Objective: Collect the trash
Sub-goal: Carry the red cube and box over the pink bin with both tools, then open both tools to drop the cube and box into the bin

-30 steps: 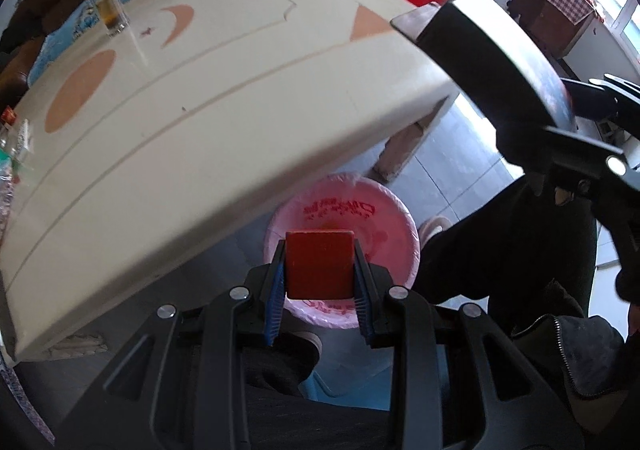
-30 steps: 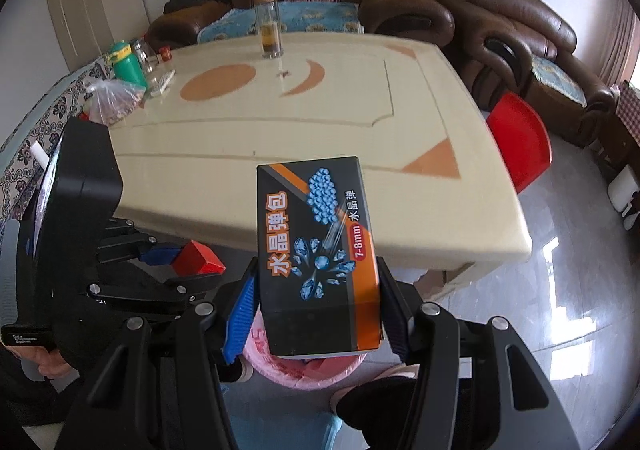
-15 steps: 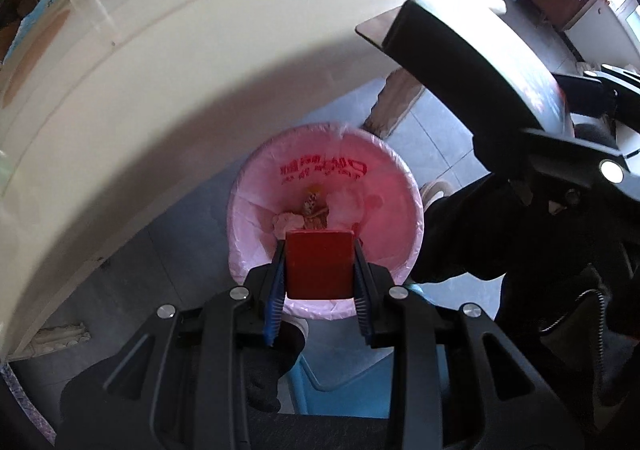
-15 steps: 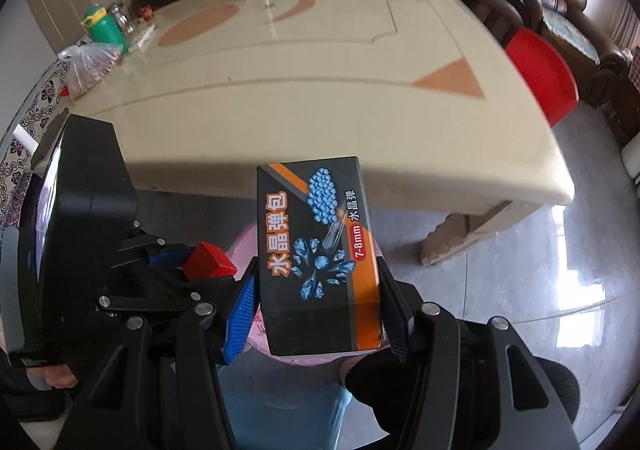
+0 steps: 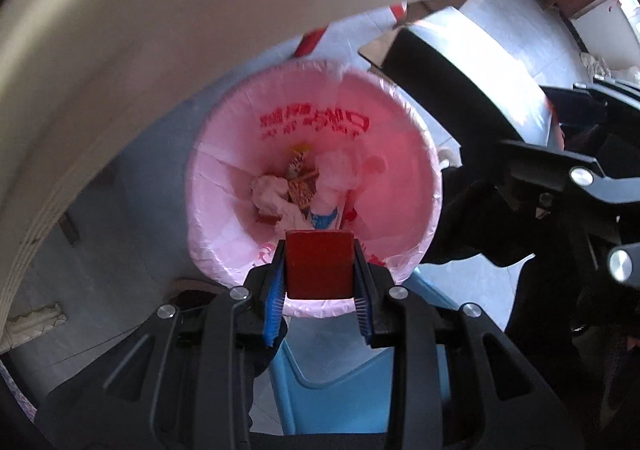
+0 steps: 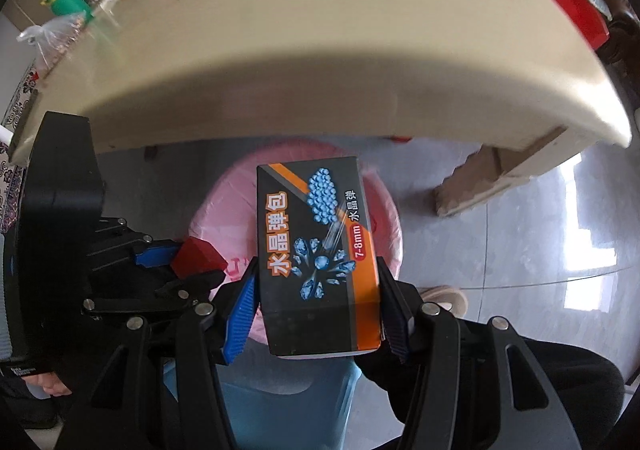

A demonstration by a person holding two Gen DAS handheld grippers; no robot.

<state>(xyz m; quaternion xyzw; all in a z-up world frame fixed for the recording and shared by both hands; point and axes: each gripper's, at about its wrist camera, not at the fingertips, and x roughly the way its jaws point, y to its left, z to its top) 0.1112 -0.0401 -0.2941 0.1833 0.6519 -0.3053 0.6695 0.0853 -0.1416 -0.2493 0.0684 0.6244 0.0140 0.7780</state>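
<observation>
I am holding the left tongs (image 5: 319,270) pointed straight down over the pink-lined trash bin (image 5: 400,106), their blue pads pressing both sides of a small red box (image 5: 319,265), which is hanging above the bin's near rim. Inside the bin I am seeing crumpled white paper and a snack wrapper (image 5: 300,182) lying at the bottom. My right tongs (image 6: 318,302) are gripping a black and orange box (image 6: 320,250) printed with blue beads, the pads pressing against its two long sides, and it is hanging over the same bin (image 6: 224,202). In the right wrist view the left tongs (image 6: 188,266) are sitting just beside it with the red box (image 6: 198,256). The cream tabletop (image 6: 320,62) is arching above both views, carrying a green bottle (image 6: 66,2) and a plastic bag (image 6: 52,38) at its far left edge.
</observation>
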